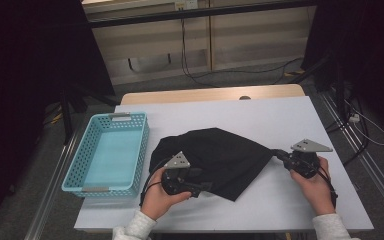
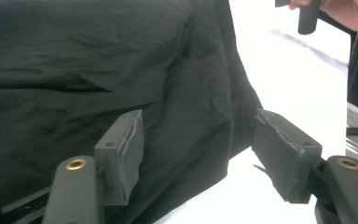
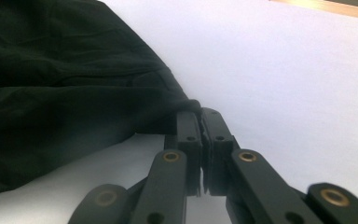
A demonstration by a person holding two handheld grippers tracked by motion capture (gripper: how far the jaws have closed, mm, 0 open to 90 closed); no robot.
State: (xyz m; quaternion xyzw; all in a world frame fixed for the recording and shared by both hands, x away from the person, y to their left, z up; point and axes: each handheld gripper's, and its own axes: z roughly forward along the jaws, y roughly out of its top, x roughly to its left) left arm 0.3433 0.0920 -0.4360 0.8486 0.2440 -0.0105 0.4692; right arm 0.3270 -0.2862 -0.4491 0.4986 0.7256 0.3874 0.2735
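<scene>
R gripper (image 3: 200,122) pinches the black cloth's (image 1: 215,155) corner just ahead of its tips, prob. to anchor it taut; L gripper (image 2: 198,154) spread, cloth edge between the pads, untouched, lining up a grab.

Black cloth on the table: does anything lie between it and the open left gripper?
Nothing visible does. The black fabric cloth lies directly in front of the left gripper, whose jaws stand open with the cloth's edge between them, pads not pressing. The right gripper is shut on a corner of the cloth.
</scene>
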